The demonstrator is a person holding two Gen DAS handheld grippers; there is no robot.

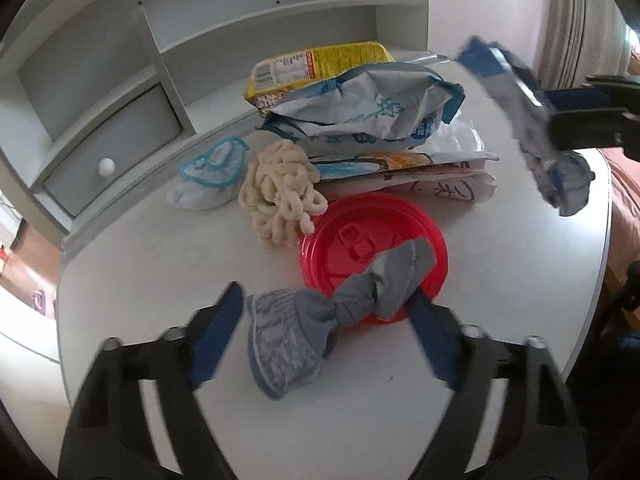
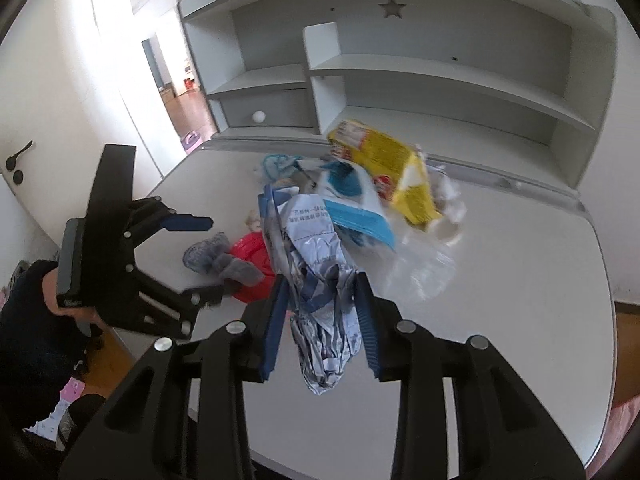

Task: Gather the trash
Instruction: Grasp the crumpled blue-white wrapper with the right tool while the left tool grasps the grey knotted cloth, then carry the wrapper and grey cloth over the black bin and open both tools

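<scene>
My left gripper [image 1: 326,300] is open, its fingers on either side of a knotted grey sock [image 1: 320,320] that lies on the white desk, partly over a red plastic lid [image 1: 372,248]. My right gripper [image 2: 322,288] is shut on a crumpled silver and blue wrapper [image 2: 316,276] and holds it above the desk; it shows at the right edge of the left wrist view [image 1: 532,120]. A pile of trash lies behind: a yellow packet [image 1: 320,66], a blue and white bag [image 1: 368,108] and printed papers [image 1: 420,168].
A cream chenille cloth [image 1: 276,196] and a small blue-trimmed sock [image 1: 212,172] lie left of the pile. A grey shelf unit with a drawer [image 1: 112,152] stands at the back. The desk edge [image 1: 600,264] curves on the right. A doorway [image 2: 176,80] opens at the left.
</scene>
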